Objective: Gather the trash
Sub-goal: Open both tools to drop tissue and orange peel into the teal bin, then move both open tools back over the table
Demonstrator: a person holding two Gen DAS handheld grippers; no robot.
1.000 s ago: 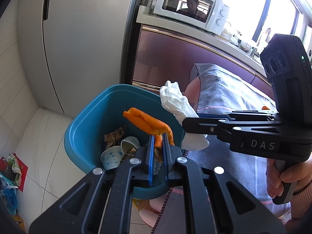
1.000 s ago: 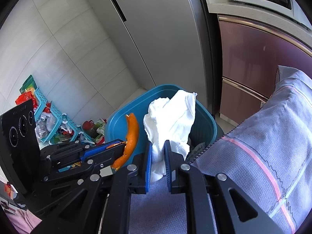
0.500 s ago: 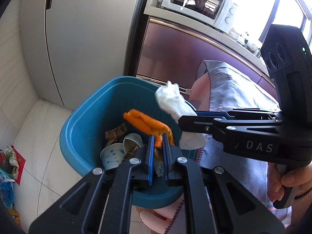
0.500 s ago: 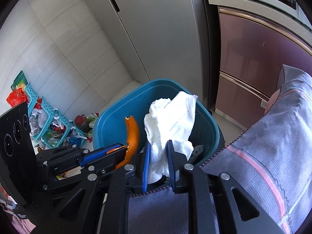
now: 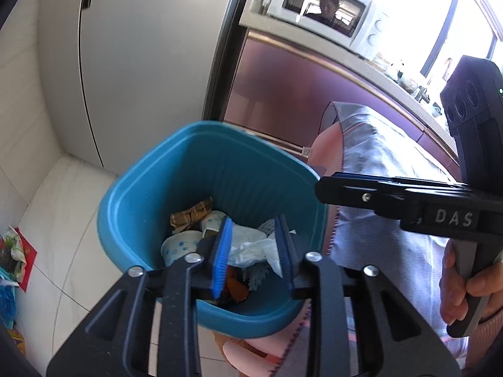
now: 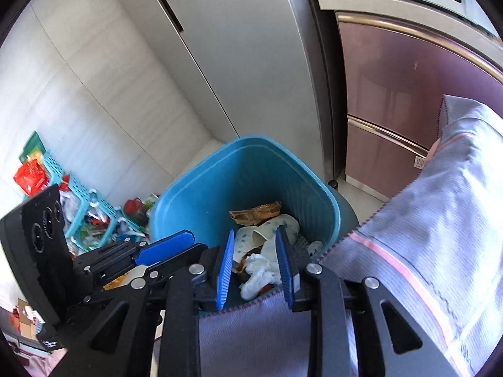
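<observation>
A blue trash bin (image 5: 141,201) (image 6: 201,188) stands on the floor below both grippers. Inside lie the white tissue (image 5: 251,246) (image 6: 259,275), the orange peel (image 5: 235,287), paper cups (image 5: 179,246) (image 6: 270,229) and a brown wrapper (image 5: 191,213) (image 6: 254,212). My left gripper (image 5: 254,245) hovers over the bin, its jaws opening with nothing between the pads. My right gripper (image 6: 256,254) hangs over the bin's near rim, its jaws opening too, and nothing is held. The right gripper (image 5: 327,185) also reaches in from the right in the left wrist view.
A grey cloth with a pink stripe (image 6: 424,235) (image 5: 377,163) covers a table edge beside the bin. A steel fridge (image 5: 141,47) and purple cabinets (image 6: 408,78) stand behind it. Turquoise baskets of packets (image 6: 85,207) sit on the floor at left.
Both grippers opened. The orange peel dropped from the left one and the white tissue from the right one; both now lie in the bin.
</observation>
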